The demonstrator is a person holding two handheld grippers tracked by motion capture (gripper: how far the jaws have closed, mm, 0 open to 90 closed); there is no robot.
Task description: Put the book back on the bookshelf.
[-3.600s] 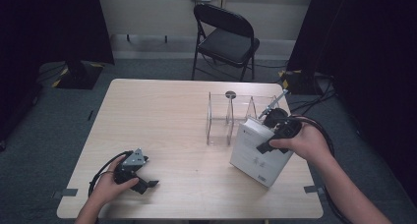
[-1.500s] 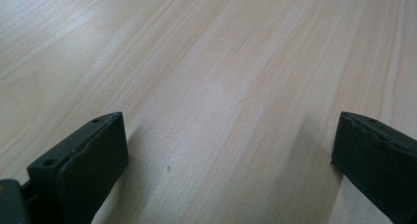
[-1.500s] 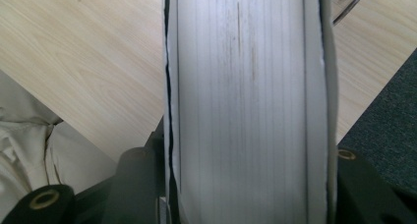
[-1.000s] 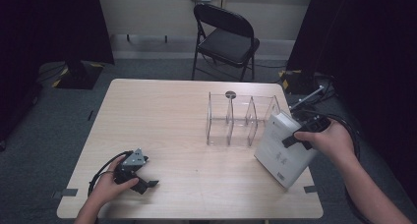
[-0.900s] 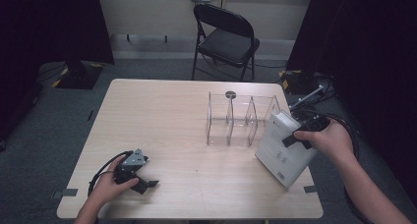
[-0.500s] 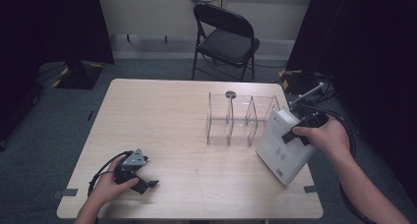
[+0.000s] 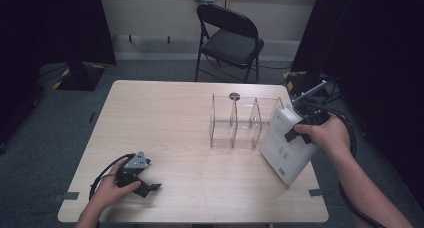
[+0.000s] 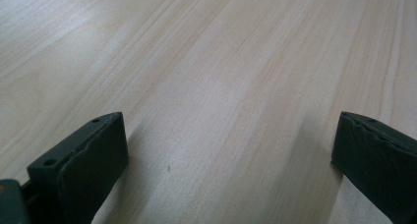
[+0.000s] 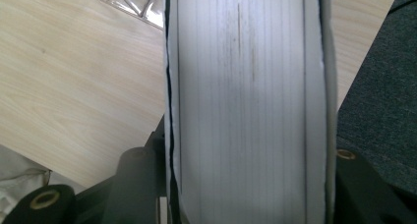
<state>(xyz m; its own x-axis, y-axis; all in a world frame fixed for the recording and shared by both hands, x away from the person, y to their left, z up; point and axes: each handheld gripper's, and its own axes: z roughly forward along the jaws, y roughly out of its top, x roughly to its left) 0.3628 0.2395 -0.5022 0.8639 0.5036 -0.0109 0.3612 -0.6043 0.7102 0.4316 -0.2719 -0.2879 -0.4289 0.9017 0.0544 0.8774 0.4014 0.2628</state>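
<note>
A thick white book (image 7: 285, 148) hangs tilted over the table's right edge, just right of the clear plastic divider rack (image 7: 240, 122). My right gripper (image 7: 300, 130) is shut on it, one jaw on each cover. In the right gripper view the book's page edge (image 9: 248, 106) runs up between the two black jaws, with a corner of the rack (image 9: 130, 3) at the top. My left gripper (image 7: 145, 184) rests on the table near the front left corner, held by a hand. Its fingers (image 8: 86, 170) stand wide open over bare wood.
The light wooden table (image 7: 175, 118) has open room across its middle and left. A black folding chair (image 7: 227, 38) stands behind the far edge. Dark curtains hang at both sides, and a cable (image 7: 350, 138) loops off the right edge.
The book and my right gripper shifted from lying lower by the rack to a spot further right and slightly higher, tilted more upright. My left gripper has not moved.
</note>
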